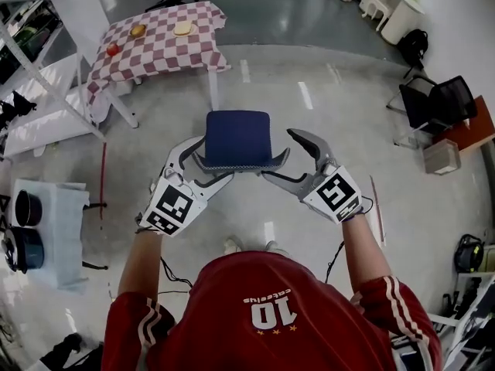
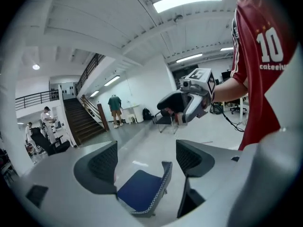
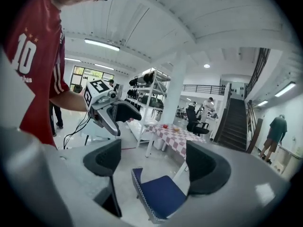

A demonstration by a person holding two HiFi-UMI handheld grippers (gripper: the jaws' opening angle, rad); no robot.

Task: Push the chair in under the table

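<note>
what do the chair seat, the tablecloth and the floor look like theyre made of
Chair seat: probably woven fabric upholstery, matte dark blue with no glare. Tablecloth: soft cloth or possibly thin vinyl, red-and-white checked; it drapes and folds over the table edges. Floor: likely sealed or coated concrete, pale grey and smooth with a soft sheen.

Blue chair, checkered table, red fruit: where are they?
blue chair point(image 1: 238, 137), head view, seat middle.
checkered table point(image 1: 158, 49), head view, bare cloth top.
red fruit point(image 1: 113, 49), head view, its middle.
</note>
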